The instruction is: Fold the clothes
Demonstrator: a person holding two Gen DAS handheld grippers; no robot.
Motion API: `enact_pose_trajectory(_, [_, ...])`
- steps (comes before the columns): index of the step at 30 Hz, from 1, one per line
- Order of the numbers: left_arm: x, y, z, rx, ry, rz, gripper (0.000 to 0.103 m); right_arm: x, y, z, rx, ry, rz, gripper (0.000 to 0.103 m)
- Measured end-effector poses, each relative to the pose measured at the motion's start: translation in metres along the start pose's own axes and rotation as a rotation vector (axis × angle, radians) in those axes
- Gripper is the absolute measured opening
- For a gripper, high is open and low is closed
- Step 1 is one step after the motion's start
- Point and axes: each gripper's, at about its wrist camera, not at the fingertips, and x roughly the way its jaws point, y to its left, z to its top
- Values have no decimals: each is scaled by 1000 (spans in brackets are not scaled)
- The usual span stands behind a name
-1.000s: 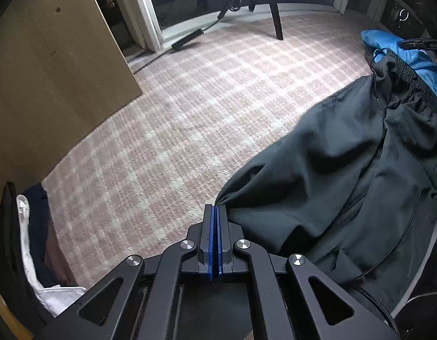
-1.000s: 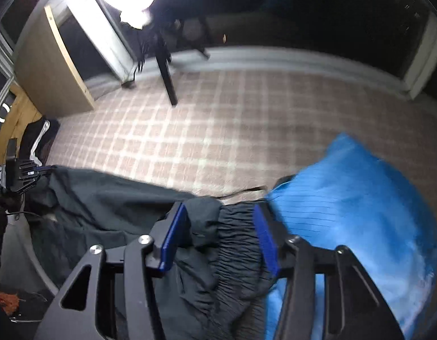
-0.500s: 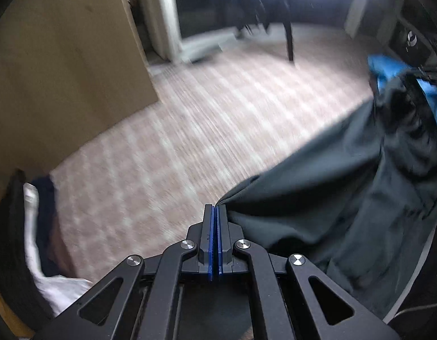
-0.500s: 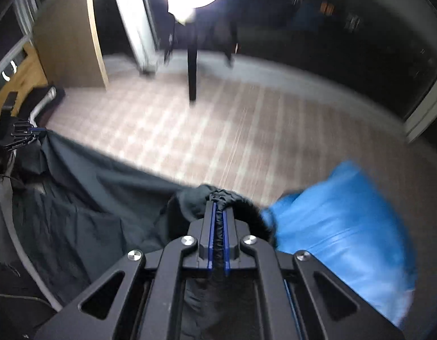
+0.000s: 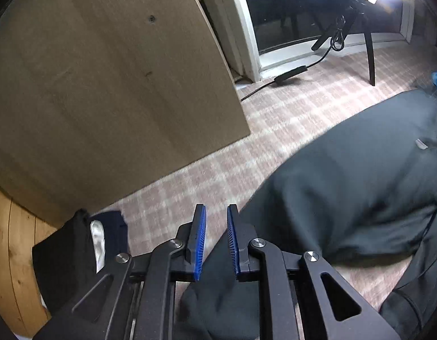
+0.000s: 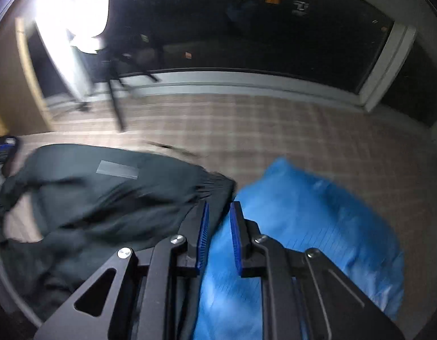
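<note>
Wood panelling (image 5: 105, 85) leaned far left, with a small stack of dark folded clothes (image 5: 85, 246) at its foot, presumably finished pieces set aside. My left gripper (image 5: 215, 238) had just been opening, jaws apart with nothing pinched, the dark trousers (image 5: 346, 192) lying on the checked carpet (image 5: 289, 107) just right of it. My right gripper (image 6: 218, 235) had likewise just parted, empty, above the trousers' waistband (image 6: 215, 187) where it met the blue garment (image 6: 317, 215); I judged the fold laid down.

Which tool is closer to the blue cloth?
Right. The right tool is directly over the blue cloth, its jaws having just been opening, nothing pinched. The left tool is over the far end of the dark shorts; there the cloth shows only at the far right edge.
</note>
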Motion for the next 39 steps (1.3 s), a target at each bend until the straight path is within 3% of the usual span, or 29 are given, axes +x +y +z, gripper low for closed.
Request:
enact_pose_trajectory(3, [-33, -3, -30, 18, -10, -17, 21, -32, 19, -34, -61, -2, 41, 41])
enact_pose_trajectory(5, [-53, -23, -56, 56, -11, -87, 24, -49, 40, -59, -118, -3, 105, 55])
enact_pose_trajectory(8, [-74, -75, -107, 150, 19, -223, 34, -46, 71, -85, -202, 28, 90, 56])
enact_pose_trajectory(15, [-94, -191, -221, 315, 139, -431, 34, -10, 83, -124, -273, 171, -24, 55])
enact_pose_trajectory(16, [-94, -200, -229, 305, 148, -460, 34, -9, 82, -127, -272, 167, -7, 46])
enact_pose_trajectory(17, [-93, -207, -235, 296, 154, -479, 35, -9, 81, -131, -270, 164, 11, 24])
enact_pose_trajectory(18, [-92, -214, -237, 296, 151, -480, 37, -7, 81, -132, -261, 169, 22, 15])
enact_pose_trajectory(22, [-88, -231, -237, 289, 96, -467, 35, -11, 85, -138, -275, 158, 30, 10])
enact_pose_trajectory(24, [-88, -231, -233, 264, 85, -493, 2, -20, 89, -141, -287, 132, 19, 9])
enact_pose_trajectory(26, [-89, -230, -232, 259, 93, -495, 0, -33, 86, -142, -273, 89, 18, 8])
enact_pose_trajectory(31, [-112, -218, -234, 243, 83, -497, 0, -84, 56, -155, -171, -25, 55, 7])
enact_pose_trajectory(35, [-129, -208, -232, 201, 76, -511, 3, -112, 27, -180, -70, -62, 96, 7])
enact_pose_trajectory(37, [-138, -218, -230, 239, 62, -523, 16, -108, 22, -186, -43, -41, 90, 7])
enact_pose_trajectory(38, [-143, -230, -230, 285, 44, -520, 28, -105, 19, -189, -31, -28, 83, 7])
enact_pose_trajectory(39, [-146, -244, -231, 338, 25, -510, 32, -103, 18, -189, -22, -24, 87, 7])
